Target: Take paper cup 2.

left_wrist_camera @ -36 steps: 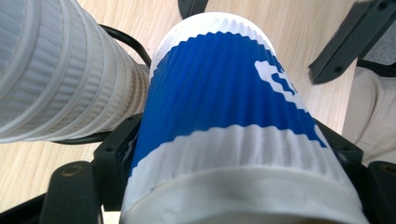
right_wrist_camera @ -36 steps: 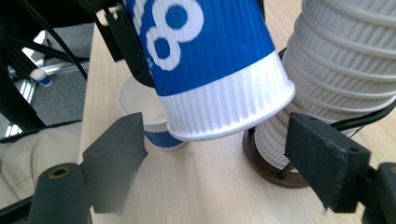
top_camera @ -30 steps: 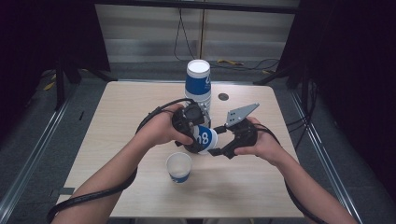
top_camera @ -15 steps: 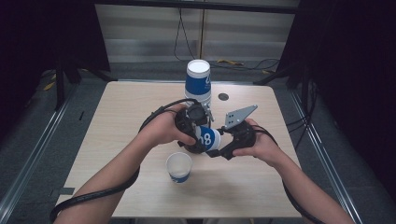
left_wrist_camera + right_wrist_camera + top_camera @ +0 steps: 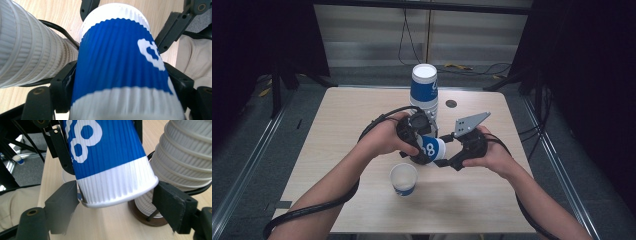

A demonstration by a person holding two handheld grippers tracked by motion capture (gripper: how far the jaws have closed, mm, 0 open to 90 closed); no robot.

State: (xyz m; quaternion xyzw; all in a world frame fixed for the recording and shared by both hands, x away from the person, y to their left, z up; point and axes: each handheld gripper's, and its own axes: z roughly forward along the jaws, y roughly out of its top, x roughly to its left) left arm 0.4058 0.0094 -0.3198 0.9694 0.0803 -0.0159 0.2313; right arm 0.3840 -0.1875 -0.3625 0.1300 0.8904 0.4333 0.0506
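Blue-and-white paper cup [image 5: 120,62] lies clenched in the left gripper [image 5: 414,137] jaws; the right gripper [image 5: 117,202] jaws, just opening, stand released around its rim.

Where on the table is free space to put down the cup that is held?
Free: the left part beside the left forearm, the right edge past the right hand, and the near strip by the standing cup. Crowded: the middle, around the held cup and the stack.
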